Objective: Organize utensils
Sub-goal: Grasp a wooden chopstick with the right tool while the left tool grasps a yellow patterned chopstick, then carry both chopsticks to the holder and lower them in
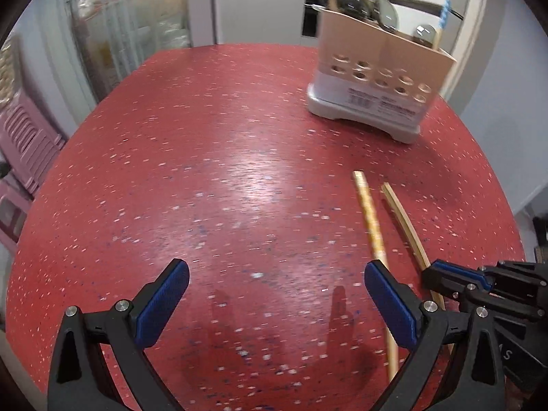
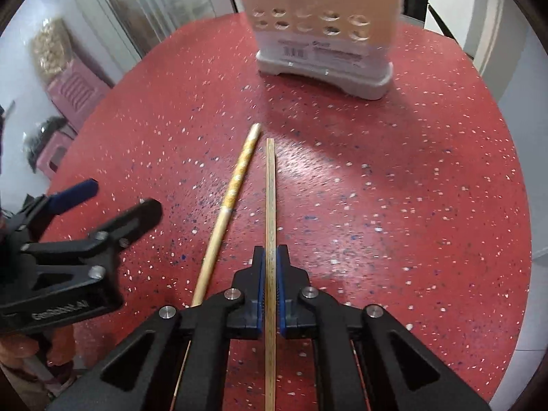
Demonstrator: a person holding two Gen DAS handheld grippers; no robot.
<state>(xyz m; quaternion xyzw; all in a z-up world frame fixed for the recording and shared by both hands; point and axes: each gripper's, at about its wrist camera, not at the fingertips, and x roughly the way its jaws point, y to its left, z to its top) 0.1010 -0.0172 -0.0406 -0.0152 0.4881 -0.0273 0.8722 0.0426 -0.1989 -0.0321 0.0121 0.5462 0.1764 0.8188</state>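
Note:
Two chopsticks lie on the red speckled table [image 1: 205, 171]. My right gripper [image 2: 270, 257] is shut on the plain wooden chopstick [image 2: 270, 188], which points toward the utensil holder [image 2: 322, 34]. The patterned chopstick [image 2: 236, 185] lies just left of it on the table. In the left wrist view the patterned chopstick [image 1: 371, 219] and the plain chopstick [image 1: 404, 219] lie at the right, with the right gripper [image 1: 435, 274] on the plain one. My left gripper [image 1: 274, 281] is open and empty above the table, its right finger over the patterned chopstick.
The beige and white utensil holder [image 1: 373, 82] stands at the far right of the table with several utensils in it. Pink plastic stools [image 1: 24, 137] stand beyond the table's left edge. The left gripper [image 2: 85, 212] shows left of the chopsticks.

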